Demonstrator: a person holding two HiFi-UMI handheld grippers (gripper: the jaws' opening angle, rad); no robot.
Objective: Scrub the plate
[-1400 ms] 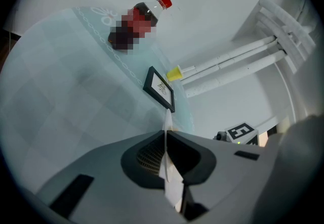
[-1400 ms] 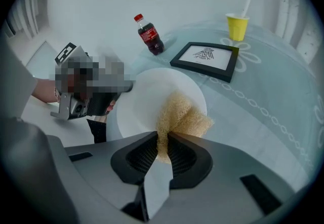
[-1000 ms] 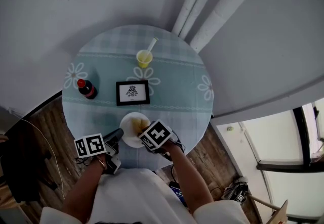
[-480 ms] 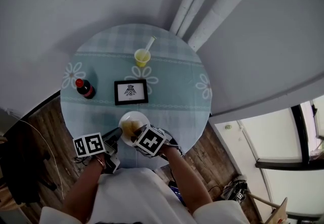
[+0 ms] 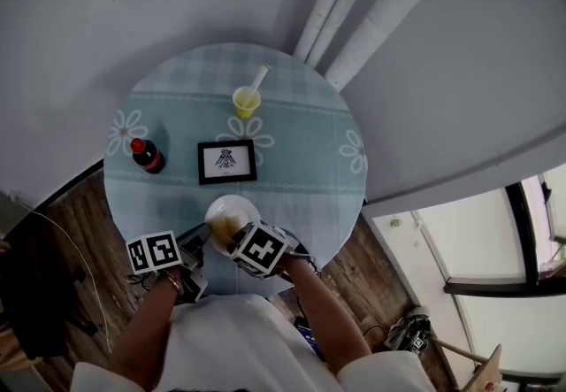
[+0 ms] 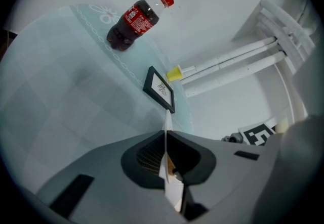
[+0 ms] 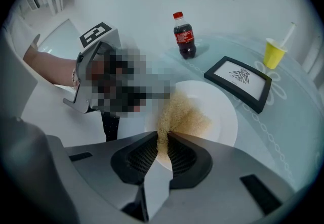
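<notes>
Two grippers meet at the near edge of a round tabletop (image 5: 292, 160) in the head view, where a white plate (image 5: 237, 204) lies flat, holding a tan scrubbing pad (image 5: 225, 226). The left gripper (image 5: 200, 234) comes at the plate's left rim, and the right gripper (image 5: 237, 236) reaches in from the near side. Farther back stand a cola bottle (image 5: 146, 155), a black picture frame (image 5: 227, 162) and a yellow cup (image 5: 246, 101) with a straw (image 5: 261, 77). In the left gripper view the jaws of the left gripper (image 6: 166, 139) are pressed together on the plate (image 6: 166, 121), seen edge-on as a thin white line pointing away toward the picture frame (image 6: 159, 89). The bottle (image 6: 134, 21) has a red label with white script too small to read. In the right gripper view the jaws of the right gripper (image 7: 163, 139) stand only slightly apart, pinching the scrubbing pad (image 7: 183, 114), whose long axis runs out from the jaws across the plate (image 7: 223, 112) toward the frame (image 7: 238, 82). The frame shows a dark emblem over a line of print that cannot be read. The bottle (image 7: 184, 36) and cup (image 7: 274, 52) stand upright.
</notes>
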